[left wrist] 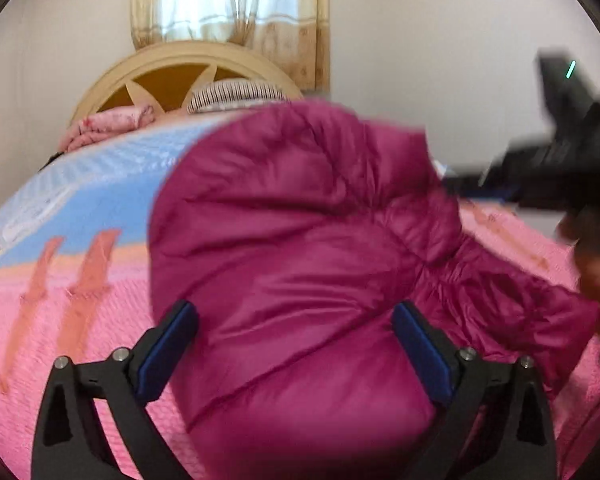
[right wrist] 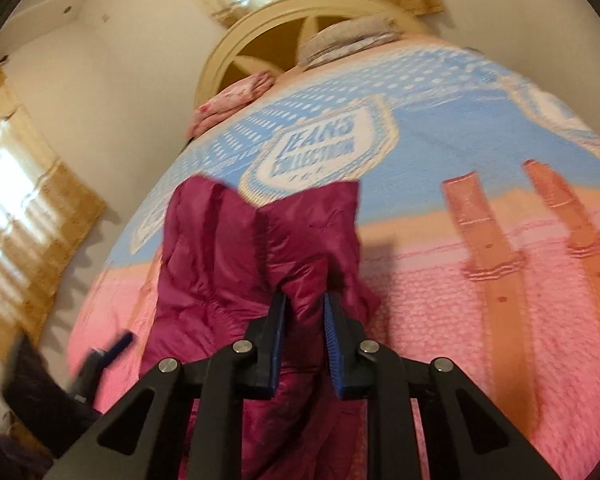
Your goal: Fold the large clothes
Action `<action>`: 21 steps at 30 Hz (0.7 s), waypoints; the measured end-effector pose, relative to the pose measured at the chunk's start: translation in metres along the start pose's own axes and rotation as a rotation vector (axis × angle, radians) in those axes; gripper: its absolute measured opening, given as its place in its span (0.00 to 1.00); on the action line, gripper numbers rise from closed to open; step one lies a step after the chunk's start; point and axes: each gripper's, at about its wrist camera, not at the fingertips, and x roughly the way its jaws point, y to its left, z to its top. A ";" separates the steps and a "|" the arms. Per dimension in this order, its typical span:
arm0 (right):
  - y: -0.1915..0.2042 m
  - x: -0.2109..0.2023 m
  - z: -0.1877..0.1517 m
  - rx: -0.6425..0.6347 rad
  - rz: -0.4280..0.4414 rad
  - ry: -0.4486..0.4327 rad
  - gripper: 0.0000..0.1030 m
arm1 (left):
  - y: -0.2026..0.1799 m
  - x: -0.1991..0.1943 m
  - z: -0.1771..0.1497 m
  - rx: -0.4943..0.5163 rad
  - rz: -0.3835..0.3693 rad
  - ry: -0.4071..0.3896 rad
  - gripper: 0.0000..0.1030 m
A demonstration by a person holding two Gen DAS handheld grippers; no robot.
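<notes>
A magenta quilted puffer jacket (left wrist: pixel 300 248) lies bunched on a bed, spread over a pink and blue bedspread (left wrist: pixel 80 208). In the left wrist view the padded bulk fills the middle of the frame, with a gathered, elastic-edged part trailing off to the right. In the right wrist view the jacket (right wrist: pixel 220 248) runs in a long strip from the near edge of the bed toward the blue band of the bedspread (right wrist: pixel 480 128), where a white badge print (right wrist: pixel 324 148) reads "JEANS COLLECTION".

The left gripper (left wrist: pixel 294 340) is spread wide, its blue-padded fingers (left wrist: pixel 168 344) standing on either side of the jacket's padded mass without pinching it. The right gripper (right wrist: pixel 305 316) is drawn nearly together, clamping a raised ridge of the magenta fabric between its blue pads (right wrist: pixel 334 332). From the left wrist camera the right gripper appears as a blurred black shape (left wrist: pixel 560 172) at the right edge, beside the jacket, with the person's hand (left wrist: pixel 596 272) below it. The left gripper shows blurred at the lower left of the right wrist view (right wrist: pixel 100 356), just beside the jacket.

Orange strap-like stripes (right wrist: pixel 488 248) cross the pink part of the bedspread. At the head of the bed sit a folded pink blanket (left wrist: pixel 108 124) and a striped pillow (left wrist: pixel 236 96), against a cream arched headboard (left wrist: pixel 172 64). Pale gold curtains (left wrist: pixel 228 4) hang at the window above it.
</notes>
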 end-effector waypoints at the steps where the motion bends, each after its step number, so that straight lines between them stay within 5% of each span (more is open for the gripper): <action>1: 0.007 -0.012 0.003 0.005 -0.026 -0.045 0.27 | -0.004 -0.002 -0.001 0.004 0.008 -0.010 0.98; 4: 0.030 -0.037 0.010 0.055 0.051 -0.164 0.55 | -0.013 0.000 0.003 0.016 0.018 -0.020 0.98; 8: 0.064 -0.028 0.014 0.132 0.344 -0.197 0.57 | -0.020 0.002 0.007 0.001 0.016 -0.018 0.98; 10: 0.071 -0.007 0.016 0.174 0.415 -0.184 0.57 | -0.019 -0.004 0.009 -0.006 0.015 -0.020 0.98; 15: 0.038 0.034 0.009 0.263 0.268 -0.174 0.57 | 0.020 -0.016 0.009 -0.085 0.036 -0.036 0.99; 21: 0.009 0.047 -0.005 0.241 0.160 -0.183 0.57 | 0.064 -0.006 0.045 -0.310 0.115 -0.056 1.00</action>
